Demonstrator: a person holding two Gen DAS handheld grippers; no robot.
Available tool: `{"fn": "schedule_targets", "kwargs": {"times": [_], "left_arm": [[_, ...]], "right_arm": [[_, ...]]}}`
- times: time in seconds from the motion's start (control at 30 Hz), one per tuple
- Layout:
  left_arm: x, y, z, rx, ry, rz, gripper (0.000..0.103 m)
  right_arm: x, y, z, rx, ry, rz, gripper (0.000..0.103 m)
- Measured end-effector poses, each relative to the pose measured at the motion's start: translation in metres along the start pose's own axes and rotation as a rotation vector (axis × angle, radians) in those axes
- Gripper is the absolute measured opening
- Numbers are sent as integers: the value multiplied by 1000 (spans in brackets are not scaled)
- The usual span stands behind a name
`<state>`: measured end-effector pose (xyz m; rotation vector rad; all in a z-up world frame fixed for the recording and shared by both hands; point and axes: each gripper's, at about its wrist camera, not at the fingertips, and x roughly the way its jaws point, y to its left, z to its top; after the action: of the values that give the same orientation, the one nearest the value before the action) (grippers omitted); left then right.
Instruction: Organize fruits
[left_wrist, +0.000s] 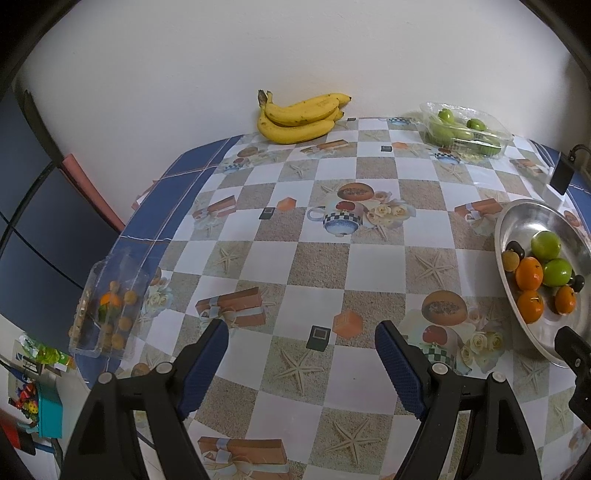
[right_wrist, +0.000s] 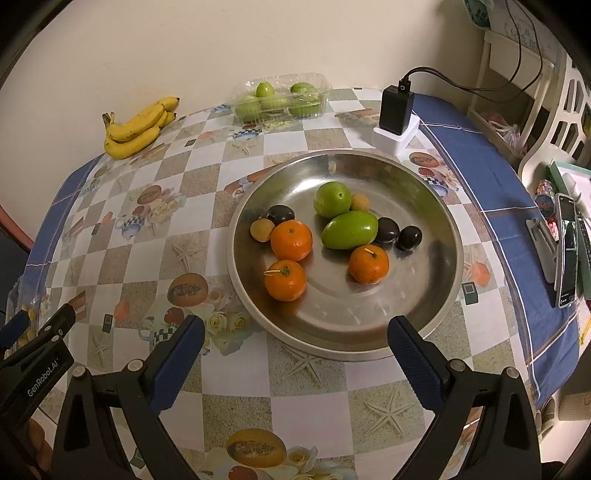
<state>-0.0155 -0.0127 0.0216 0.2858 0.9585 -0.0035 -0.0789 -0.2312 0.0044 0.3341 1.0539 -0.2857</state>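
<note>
- Plain pale wall (left_wrist: 184, 66) backs a tabletop (left_wrist: 321, 266) covered in a checked cloth with starfish and teapot prints.
- Metal bowl (right_wrist: 388, 325) sits on the tabletop's right part; inside lie three oranges (right_wrist: 291, 240), two green fruits (right_wrist: 349, 229), dark plums (right_wrist: 388, 230) and small tan fruits (right_wrist: 262, 230).
- Bananas (left_wrist: 299, 116) lie at the far edge against the wall.
- Clear tub (right_wrist: 282, 96) of green fruit stands right of the bananas.
- Second clear box (left_wrist: 107, 314), holding small orange fruits, rests at the left edge.
- Black charger (right_wrist: 396, 110) stands behind the bowl.
- Left gripper (left_wrist: 301, 338) hovers over bare cloth, jaws spread wide, holding nothing.
- Right gripper (right_wrist: 295, 334) hangs at the bowl's near rim, jaws spread wide, empty.
</note>
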Motion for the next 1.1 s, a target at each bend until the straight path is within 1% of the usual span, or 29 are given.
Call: {"fn": "schedule_targets", "kwargs": {"times": [1.1], "left_arm": [[2,0,-1,0,3,-2,84]], "right_arm": [[6,1,-1,1,17,1,99]]}}
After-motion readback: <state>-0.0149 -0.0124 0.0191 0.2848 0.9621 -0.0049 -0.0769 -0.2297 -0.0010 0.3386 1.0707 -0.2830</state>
